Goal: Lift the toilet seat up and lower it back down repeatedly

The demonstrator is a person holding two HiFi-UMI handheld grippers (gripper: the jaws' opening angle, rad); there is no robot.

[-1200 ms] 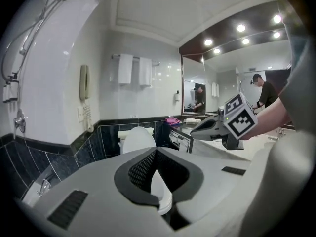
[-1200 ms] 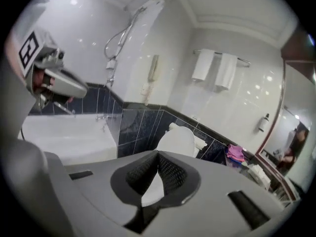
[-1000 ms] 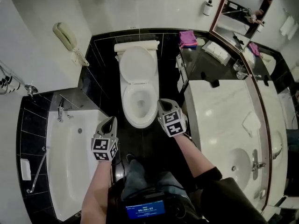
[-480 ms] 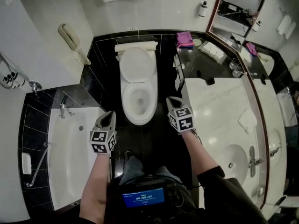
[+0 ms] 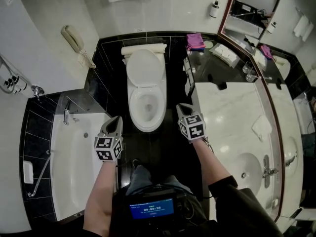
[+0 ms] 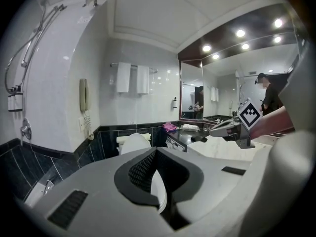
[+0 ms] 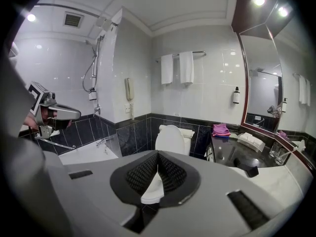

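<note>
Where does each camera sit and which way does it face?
Head view: on the person's head, looking steeply down at the toilet; forearms, left gripper and right gripper show.
Left gripper view: on that gripper, facing the toilet; its shut jaws, right gripper at right.
Right gripper view: on that gripper, facing the toilet; its shut jaws, left gripper at left.
All share the toilet.
</note>
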